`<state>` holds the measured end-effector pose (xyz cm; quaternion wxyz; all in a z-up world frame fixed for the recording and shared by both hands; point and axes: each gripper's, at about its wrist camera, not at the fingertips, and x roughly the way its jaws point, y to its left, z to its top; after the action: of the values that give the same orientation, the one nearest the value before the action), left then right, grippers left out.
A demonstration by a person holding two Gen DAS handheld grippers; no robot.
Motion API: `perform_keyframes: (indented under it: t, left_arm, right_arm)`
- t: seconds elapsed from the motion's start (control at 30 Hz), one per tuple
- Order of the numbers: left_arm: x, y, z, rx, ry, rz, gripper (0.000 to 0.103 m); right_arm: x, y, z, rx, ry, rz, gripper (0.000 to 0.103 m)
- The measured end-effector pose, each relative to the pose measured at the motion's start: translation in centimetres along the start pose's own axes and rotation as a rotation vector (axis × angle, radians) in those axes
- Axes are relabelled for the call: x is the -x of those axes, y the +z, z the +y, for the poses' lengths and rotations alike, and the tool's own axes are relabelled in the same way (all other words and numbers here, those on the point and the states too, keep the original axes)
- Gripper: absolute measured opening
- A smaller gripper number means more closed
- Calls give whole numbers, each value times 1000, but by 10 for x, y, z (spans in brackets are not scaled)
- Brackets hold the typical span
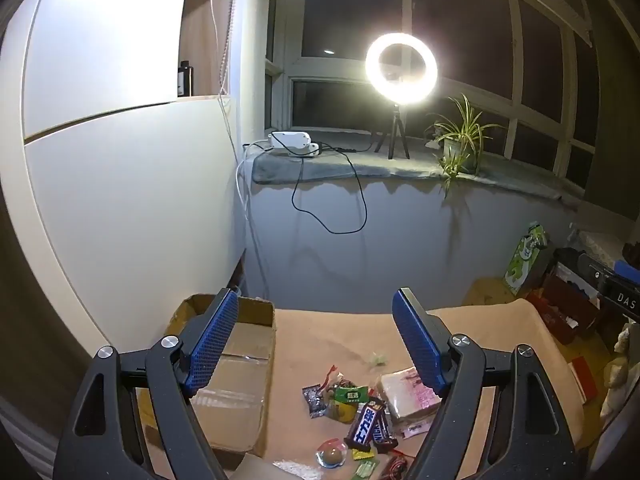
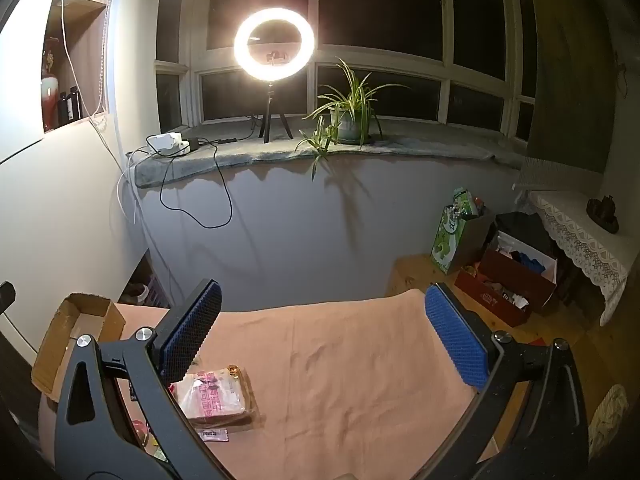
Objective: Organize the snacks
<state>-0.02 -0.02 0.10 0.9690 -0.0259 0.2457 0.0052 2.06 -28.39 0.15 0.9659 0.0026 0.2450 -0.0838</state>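
Observation:
A heap of snacks lies on the peach tablecloth (image 1: 340,332): a dark Snickers bar (image 1: 365,424), a green packet (image 1: 352,394), a round jelly cup (image 1: 331,453) and a wrapped bread pack (image 1: 404,394). An open cardboard box (image 1: 236,380) stands at the table's left. My left gripper (image 1: 316,352) hangs open above the heap, nothing between its blue pads. In the right wrist view my right gripper (image 2: 324,336) is open over bare cloth (image 2: 340,360); the bread pack (image 2: 216,396) lies beside its left finger and the box (image 2: 76,332) is at far left.
A ring light on a tripod (image 2: 274,52), a potted plant (image 2: 352,116) and a white power strip (image 2: 168,144) sit on the window ledge behind the table. Bags and boxes (image 2: 512,276) crowd the floor at right. A white cabinet wall (image 1: 120,200) borders the left.

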Motion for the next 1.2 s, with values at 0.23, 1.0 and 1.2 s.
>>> perform_keyframes:
  t: [0.23, 1.0, 1.2]
  left_arm:
    - [2, 1, 0, 6, 6, -1, 80]
    - [-1, 0, 0, 9, 6, 2, 80]
    - [-1, 0, -1, 6, 6, 4, 80]
  right_arm:
    - [1, 1, 0, 0, 3, -6, 103]
    - [2, 2, -2, -6, 5, -13, 103]
    - [4, 3, -2, -7, 6, -12, 103]
